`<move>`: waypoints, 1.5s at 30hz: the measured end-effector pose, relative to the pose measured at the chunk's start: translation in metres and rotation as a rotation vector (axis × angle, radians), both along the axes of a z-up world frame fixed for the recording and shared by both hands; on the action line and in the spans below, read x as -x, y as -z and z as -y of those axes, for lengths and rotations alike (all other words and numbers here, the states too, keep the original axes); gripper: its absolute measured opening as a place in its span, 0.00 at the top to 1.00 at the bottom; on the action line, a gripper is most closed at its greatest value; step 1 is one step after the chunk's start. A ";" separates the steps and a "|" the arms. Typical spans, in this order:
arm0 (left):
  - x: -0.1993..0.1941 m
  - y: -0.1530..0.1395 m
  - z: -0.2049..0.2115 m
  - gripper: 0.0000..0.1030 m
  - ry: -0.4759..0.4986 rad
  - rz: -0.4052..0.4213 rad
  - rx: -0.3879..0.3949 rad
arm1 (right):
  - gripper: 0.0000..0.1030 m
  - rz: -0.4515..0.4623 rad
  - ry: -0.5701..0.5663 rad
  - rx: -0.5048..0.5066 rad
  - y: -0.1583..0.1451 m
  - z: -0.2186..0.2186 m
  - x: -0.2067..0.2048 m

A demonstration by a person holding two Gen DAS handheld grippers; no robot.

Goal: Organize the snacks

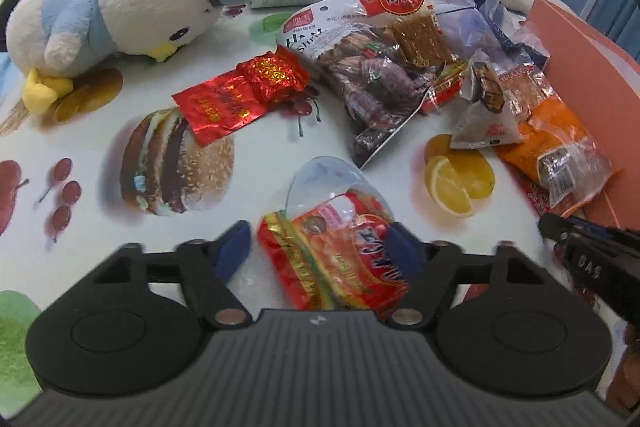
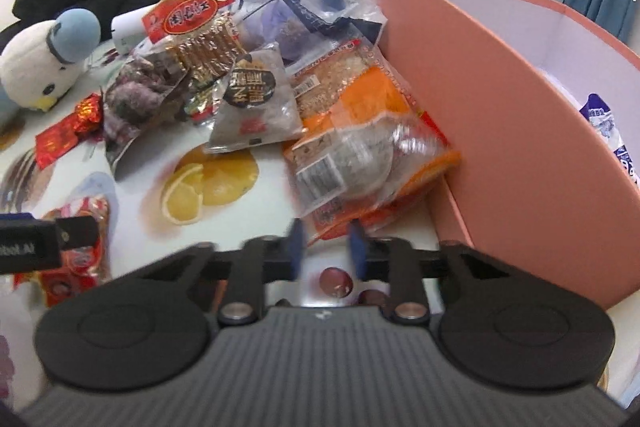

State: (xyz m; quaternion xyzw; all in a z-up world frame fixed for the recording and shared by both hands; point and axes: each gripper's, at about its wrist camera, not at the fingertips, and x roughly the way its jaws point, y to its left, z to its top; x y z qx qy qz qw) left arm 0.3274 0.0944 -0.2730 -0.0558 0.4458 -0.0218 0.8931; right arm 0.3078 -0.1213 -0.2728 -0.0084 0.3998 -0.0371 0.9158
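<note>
The red-and-orange snack packet point(image 1: 340, 259) lay on the printed tablecloth point(image 1: 100, 131) nearest me, directly between the blue pads of the left gripper point(image 1: 320, 251). I judged this the pick-up step: each hand was taking one snack from the table to carry into the pink box point(image 2: 500, 131), which stood at the right edge of the heap and already had a blue-and-white packet point(image 2: 608, 131) inside. The left jaws stood a little over half open around the packet; the right pad seemed to touch its edge, the left pad stood clear of it, so I did not count it as gripped.

The right gripper point(image 2: 326, 247) had its jaws drawn nearly together at the near corner of the clear-and-orange bag point(image 2: 360, 163), just beside the box wall. The view was blurred there, and I could not tell whether the pads had caught the plastic or only closed under it.

Beyond lay the rest of the pile: a grey triangular packet point(image 2: 252, 107), a dark sausage bag point(image 1: 360, 83), and a red foil sachet point(image 1: 224, 99); a plush bird point(image 1: 120, 7) sat apart at the far left.

Next, I thought, the left jaws needed to close fully on the packet before any lift, and the right grip needed checking.
</note>
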 end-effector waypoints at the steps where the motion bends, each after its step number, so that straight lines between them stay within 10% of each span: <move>1: 0.003 -0.001 0.000 0.35 -0.004 0.000 0.000 | 0.84 -0.002 0.000 -0.005 -0.001 0.000 0.001; 9: 0.036 -0.007 -0.006 0.66 -0.041 -0.023 0.067 | 0.95 0.004 -0.036 -0.033 -0.017 0.000 0.029; 11: 0.048 -0.007 -0.006 0.90 -0.052 -0.037 0.078 | 0.97 0.009 -0.044 -0.049 -0.022 0.002 0.041; 15: 0.077 -0.009 -0.006 0.93 -0.076 -0.044 0.105 | 0.97 0.025 -0.063 -0.059 -0.032 0.006 0.065; 29: 0.132 -0.027 -0.007 0.91 -0.120 0.019 0.277 | 0.94 0.086 -0.124 -0.156 -0.047 0.020 0.136; 31: 0.131 -0.029 -0.007 0.88 -0.131 0.016 0.297 | 0.84 0.103 -0.121 -0.144 -0.046 0.020 0.139; 33: 0.129 -0.029 -0.007 0.68 -0.147 0.022 0.330 | 0.44 0.129 -0.131 -0.120 -0.046 0.019 0.142; 36: 0.124 -0.025 -0.006 0.42 -0.173 0.032 0.330 | 0.46 0.174 -0.164 -0.123 -0.047 0.019 0.144; 45: 0.114 -0.006 -0.004 0.39 -0.201 0.028 0.370 | 0.49 0.222 -0.171 -0.024 -0.032 0.013 0.114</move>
